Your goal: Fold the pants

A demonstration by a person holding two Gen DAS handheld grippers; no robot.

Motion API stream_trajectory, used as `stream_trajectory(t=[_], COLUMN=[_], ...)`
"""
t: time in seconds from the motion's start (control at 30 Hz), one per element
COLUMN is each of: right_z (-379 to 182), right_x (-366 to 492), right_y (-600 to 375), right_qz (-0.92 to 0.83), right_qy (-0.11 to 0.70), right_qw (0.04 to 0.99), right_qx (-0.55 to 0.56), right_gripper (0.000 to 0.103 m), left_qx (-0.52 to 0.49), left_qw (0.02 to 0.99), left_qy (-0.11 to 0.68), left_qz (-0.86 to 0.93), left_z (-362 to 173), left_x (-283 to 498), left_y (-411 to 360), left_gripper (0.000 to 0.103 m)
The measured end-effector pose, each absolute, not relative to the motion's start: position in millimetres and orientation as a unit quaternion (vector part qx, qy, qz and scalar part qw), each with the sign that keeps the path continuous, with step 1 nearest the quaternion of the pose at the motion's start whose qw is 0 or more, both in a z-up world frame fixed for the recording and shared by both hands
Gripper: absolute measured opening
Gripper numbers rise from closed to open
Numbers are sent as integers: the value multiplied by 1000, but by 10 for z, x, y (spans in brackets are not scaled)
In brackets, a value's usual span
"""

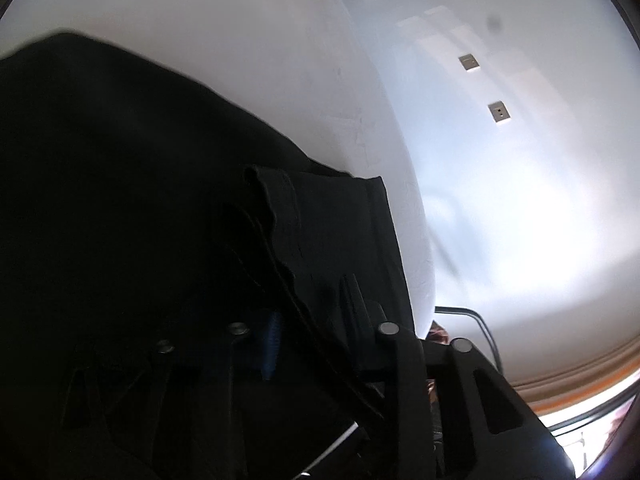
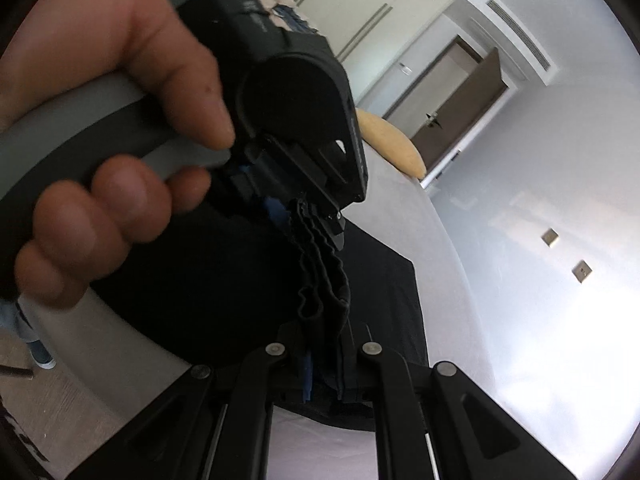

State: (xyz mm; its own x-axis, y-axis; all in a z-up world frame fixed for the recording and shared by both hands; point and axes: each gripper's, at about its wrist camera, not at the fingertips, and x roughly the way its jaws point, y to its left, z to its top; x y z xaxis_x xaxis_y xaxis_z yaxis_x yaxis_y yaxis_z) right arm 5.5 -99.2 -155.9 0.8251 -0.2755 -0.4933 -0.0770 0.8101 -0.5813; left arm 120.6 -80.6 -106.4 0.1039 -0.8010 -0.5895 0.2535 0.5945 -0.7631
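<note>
Waistband gathered in both my tongs: left tongs [image 2: 316, 216] and right tongs [image 2: 324, 360] each clenched on the black pants [image 2: 384, 300]. Pants hang over the white bed [image 2: 452, 280], held together, I judge, to match edges for folding.

The pants [image 2: 384, 292] lie on the bed [image 2: 440, 240], their gathered waistband [image 2: 320, 280] pinched between the left gripper [image 2: 316, 216] above and the right gripper [image 2: 324, 364] below; a pillow [image 2: 390, 140] lies behind.

No text, label, brand or number could be read in either view. Faint light lettering ran along the black camera body [image 2: 256, 20] above the left hand, too blurred to make out.
</note>
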Motion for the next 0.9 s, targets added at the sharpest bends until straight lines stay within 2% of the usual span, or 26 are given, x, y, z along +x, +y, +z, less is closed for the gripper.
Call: stream_trajectory(t=[0.1,0.3,0.43,0.9], right_z=[-1539,-1472,-1481,-1678], right_x=[52,140,260,556], right_y=[-875,-591,-392,-44], right_qz=[-32,18,58,120], right_qy=[288,267,267,295], right_qw=[905,904,900,874], right_qx=[-312,-335,-340,-366], right_gripper=[9,9,9,9], left_qx=[-222,-150,-135,-142], left_qw=[712,747,754,764], left_qy=[547,527,533,546], left_qz=[-380,-377,-360,-313], left_z=[-991,-663,-632,-1018], left_x=[1226,1340,1483,1699], left_y=[-647,-266,13,636], left_gripper=[10,10,10,10])
